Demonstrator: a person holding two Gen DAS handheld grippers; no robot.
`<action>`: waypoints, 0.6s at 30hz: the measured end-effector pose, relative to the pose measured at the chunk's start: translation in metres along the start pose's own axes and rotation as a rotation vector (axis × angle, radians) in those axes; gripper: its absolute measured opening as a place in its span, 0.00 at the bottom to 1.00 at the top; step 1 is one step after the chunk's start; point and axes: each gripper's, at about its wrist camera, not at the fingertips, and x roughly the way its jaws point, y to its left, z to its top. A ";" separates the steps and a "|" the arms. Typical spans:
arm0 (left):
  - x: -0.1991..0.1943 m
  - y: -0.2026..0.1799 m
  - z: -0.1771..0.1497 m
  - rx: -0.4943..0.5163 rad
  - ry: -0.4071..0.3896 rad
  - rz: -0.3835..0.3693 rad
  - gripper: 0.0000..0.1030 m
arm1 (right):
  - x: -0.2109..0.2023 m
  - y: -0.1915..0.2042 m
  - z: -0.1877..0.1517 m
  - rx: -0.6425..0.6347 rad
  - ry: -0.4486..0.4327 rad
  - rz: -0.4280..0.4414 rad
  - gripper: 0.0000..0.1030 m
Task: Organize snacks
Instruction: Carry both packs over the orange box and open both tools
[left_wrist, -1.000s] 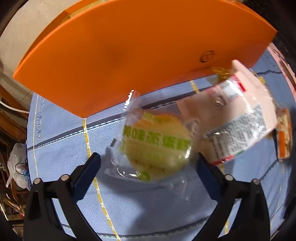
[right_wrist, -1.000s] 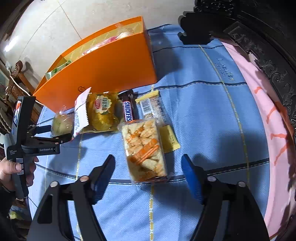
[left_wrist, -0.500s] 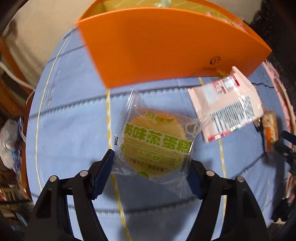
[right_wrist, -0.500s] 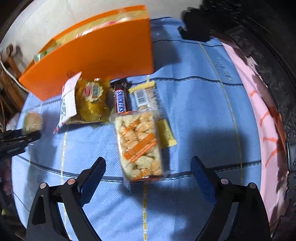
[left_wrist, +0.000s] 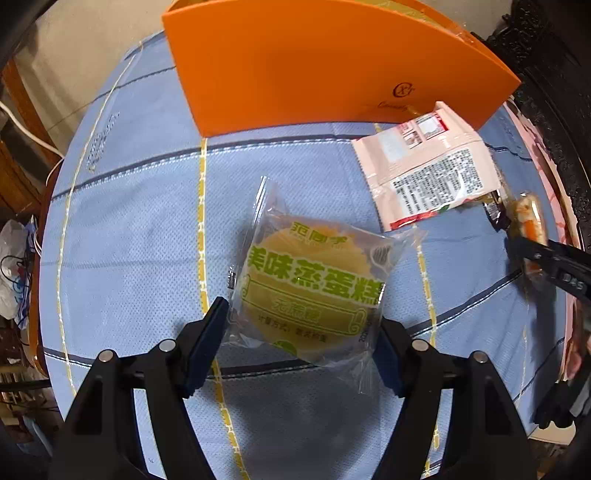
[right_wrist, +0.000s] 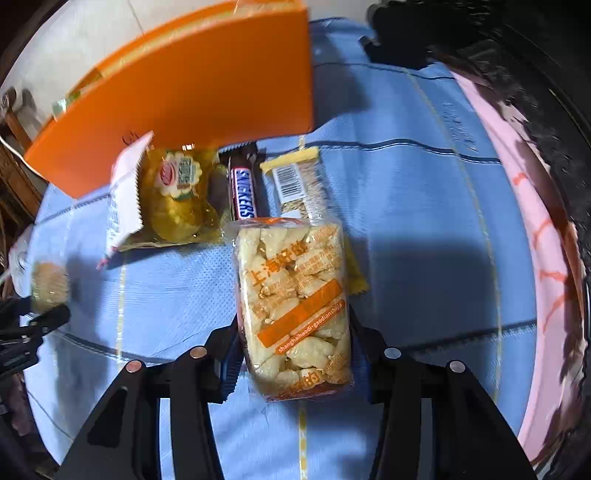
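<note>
My left gripper (left_wrist: 301, 325) is shut on a clear packet with a round yellow cake and green print (left_wrist: 314, 288), held above the blue tablecloth (left_wrist: 147, 240) with its shadow beneath. The orange box (left_wrist: 314, 66) stands open-topped behind it. The jaws of my right gripper (right_wrist: 293, 347) are closing, and their pads touch both long sides of a clear pack of puffed rice pieces (right_wrist: 295, 295) with an orange label. That pack lies partly over a small yellow packet (right_wrist: 356, 277). In the right wrist view the left gripper (right_wrist: 37, 321) shows at the far left.
In front of the orange box (right_wrist: 203, 96) lie a pink-white packet (right_wrist: 123, 195), a yellow cake packet (right_wrist: 177, 199), a Snickers bar (right_wrist: 242, 192) and a sesame bar (right_wrist: 303, 184). A pink cloth edge (right_wrist: 535, 240) and dark carved wood (right_wrist: 517, 55) border the right side.
My left gripper closed on the cake packet and carried it back from the orange box. My right gripper came down over the puffed rice pack and narrowed onto it.
</note>
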 end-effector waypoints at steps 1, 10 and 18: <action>-0.001 -0.001 0.001 0.002 -0.005 -0.004 0.68 | -0.004 -0.003 -0.001 0.012 -0.007 0.011 0.48; -0.071 -0.013 0.036 0.054 -0.168 -0.060 0.68 | -0.073 -0.005 0.016 0.072 -0.160 0.171 0.48; -0.117 -0.028 0.127 0.017 -0.294 -0.074 0.68 | -0.112 0.046 0.109 -0.034 -0.312 0.235 0.48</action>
